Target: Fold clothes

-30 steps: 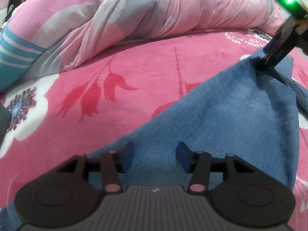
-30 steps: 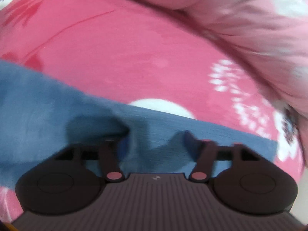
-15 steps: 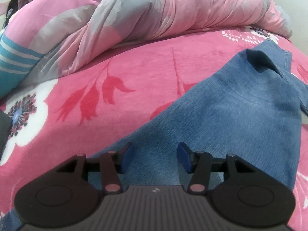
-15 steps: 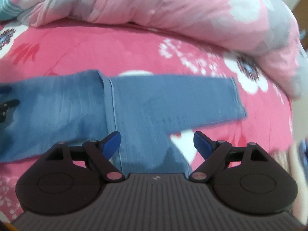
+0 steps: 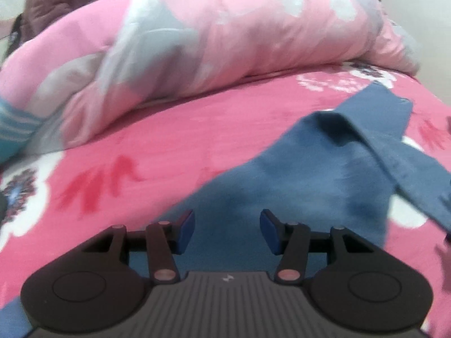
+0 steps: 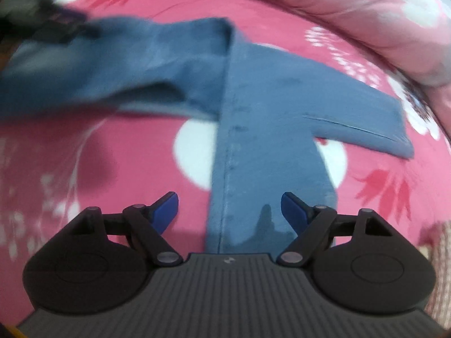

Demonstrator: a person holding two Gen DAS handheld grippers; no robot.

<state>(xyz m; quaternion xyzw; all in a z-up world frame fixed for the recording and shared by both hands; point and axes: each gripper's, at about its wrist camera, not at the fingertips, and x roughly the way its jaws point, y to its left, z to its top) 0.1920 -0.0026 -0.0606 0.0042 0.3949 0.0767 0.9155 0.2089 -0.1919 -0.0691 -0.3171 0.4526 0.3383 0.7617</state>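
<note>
Right wrist view: right gripper (image 6: 229, 207) has let go of the jeans (image 6: 253, 107) and backed off; jaws wide but closing a little, nothing clamped. A second ago it pinched the denim edge. Jeans now lie on the blanket (image 6: 84, 155), one leg folded across, below the quilt (image 6: 352, 8). Left gripper (image 5: 227, 229) half apart, empty, over denim. First fold looks placed; next grasp pending.

A blue denim garment (image 5: 315, 180) lies spread on the pink floral bedspread (image 5: 174, 140), one narrow strip of it folded across its right side. The left gripper (image 5: 227, 226) hangs over the garment's near end, blue pads apart. Beyond the garment, a rumpled pink-and-grey quilt (image 5: 214, 39) is heaped.
</note>
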